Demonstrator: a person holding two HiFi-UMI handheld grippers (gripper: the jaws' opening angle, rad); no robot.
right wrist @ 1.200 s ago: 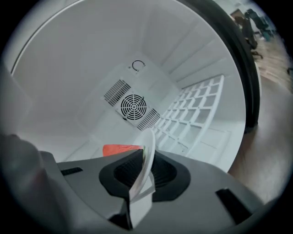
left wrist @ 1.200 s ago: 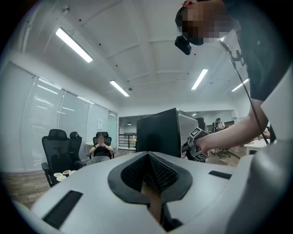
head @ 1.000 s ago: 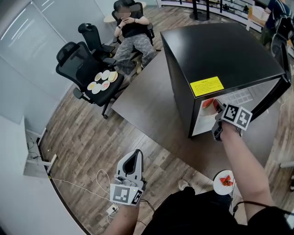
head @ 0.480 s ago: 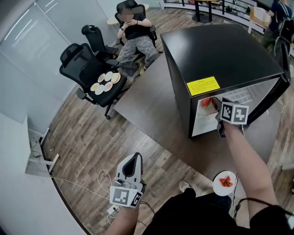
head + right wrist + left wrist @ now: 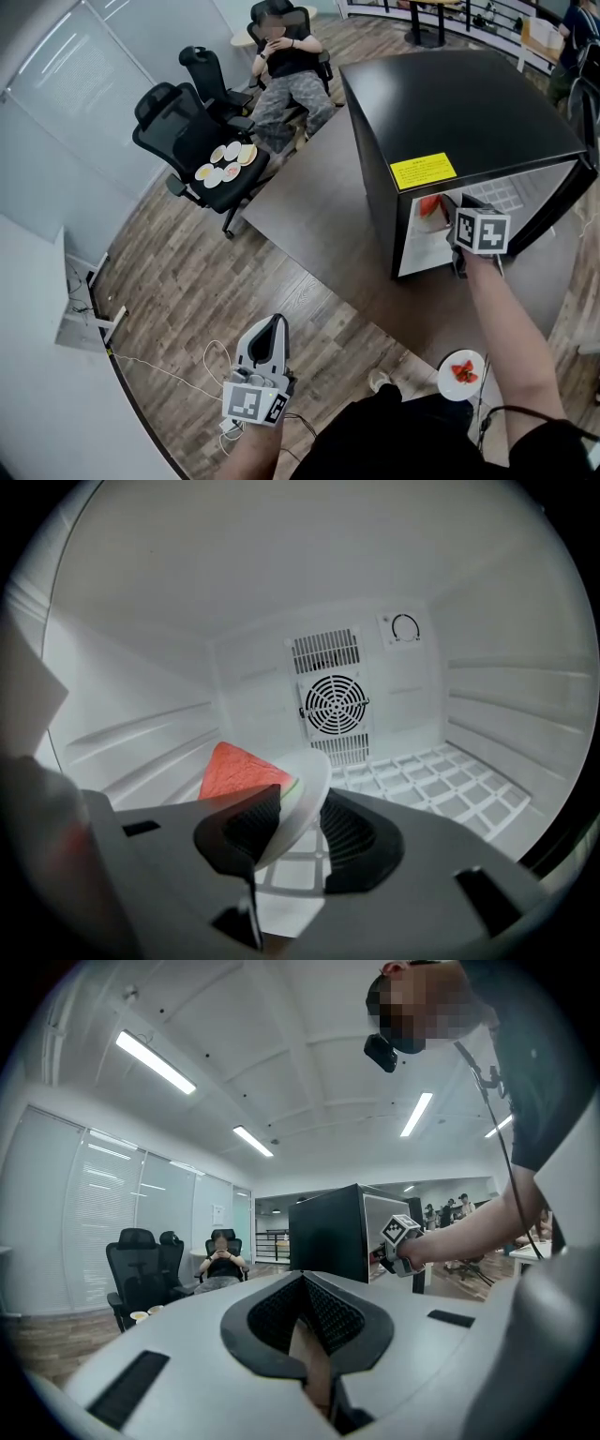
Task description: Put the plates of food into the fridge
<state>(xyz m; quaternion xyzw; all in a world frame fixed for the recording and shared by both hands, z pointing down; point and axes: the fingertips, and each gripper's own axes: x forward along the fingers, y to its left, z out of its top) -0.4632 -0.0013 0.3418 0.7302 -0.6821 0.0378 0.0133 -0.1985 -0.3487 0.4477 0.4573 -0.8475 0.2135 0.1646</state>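
Over by the glass wall on the left stand two black office chairs, and the nearer one has a cluster of small plates on its seat. Just behind them a person sits in another chair. Lower down and nearer to me, the left gripper is held out over the wood floor, well apart from everything else. Its two jaws are pressed together to a point with nothing between them (its own camera shows the same closed tip aimed across the room). Moving right, a dark tabletop carries the black fridge, which has a yellow label on its top edge, and its door is swung open. The right gripper reaches into the white interior at the end of an outstretched arm. Its jaws are opening, about part way apart, and the rim of a white plate stands between them. The rim lies close against one pad, with a gap showing at the other. The plate carries a red wedge of watermelon and sits tilted at the front of the compartment, ahead of the wire shelf and the round fan grille on the back wall. Low on the right, beside the reaching arm, a second plate of red food waits outside the fridge.
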